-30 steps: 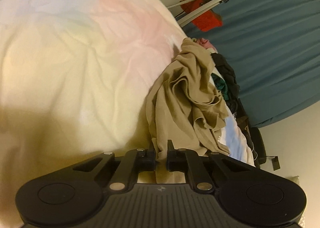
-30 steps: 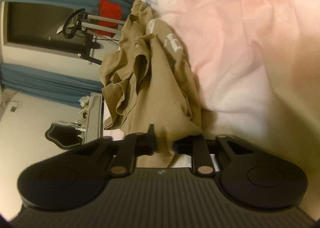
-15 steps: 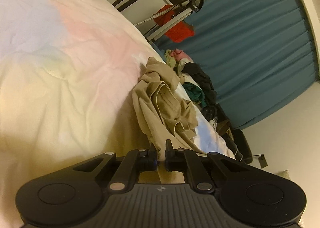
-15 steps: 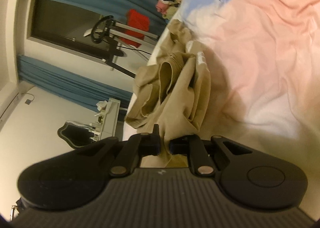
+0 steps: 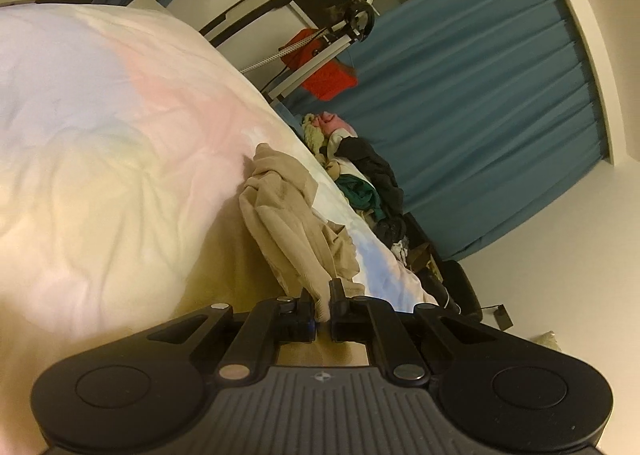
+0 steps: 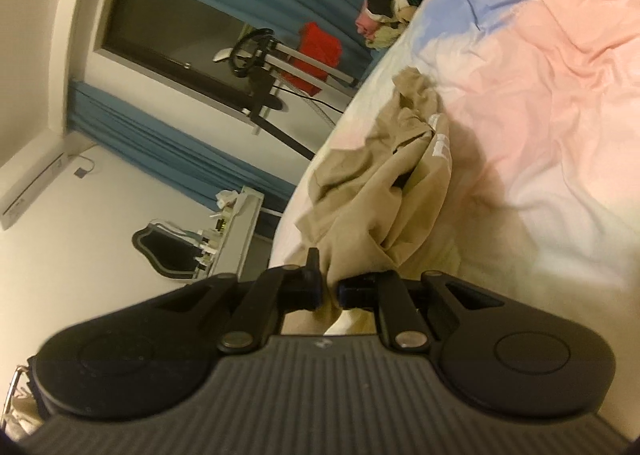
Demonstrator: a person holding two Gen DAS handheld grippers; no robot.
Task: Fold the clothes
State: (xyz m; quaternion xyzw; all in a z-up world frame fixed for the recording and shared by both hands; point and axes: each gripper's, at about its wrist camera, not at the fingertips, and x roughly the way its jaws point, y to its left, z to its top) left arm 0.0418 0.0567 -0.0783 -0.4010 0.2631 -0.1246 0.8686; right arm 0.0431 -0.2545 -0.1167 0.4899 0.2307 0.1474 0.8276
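1. Left gripper (image 5: 324,301) is pinching a fold of the beige garment (image 5: 288,223); I see its two black fingers pressed nearly together with tan cloth bunched in the narrow slot.
2. Right gripper (image 6: 329,285) of mine is likewise clamped on the same beige garment (image 6: 384,191), a thick wad of fabric caught between its fingers.
3. From both grippers the garment runs forward in a crumpled, twisted rope and rests on the bed (image 5: 100,159), near the bed's edge.
4. On the right wrist view, a pale printed patch (image 6: 440,143) shows on one fold of the garment.
5. Covering the bed is a wrinkled pastel sheet (image 6: 560,75) in pink, blue, yellow and white.
6. Beyond the garment, a separate pile of clothes (image 5: 360,175) in dark, green and pink sits further along the bed.
7. Behind that hang blue curtains (image 5: 480,103), with a red item (image 5: 328,75) on a metal frame beside them.
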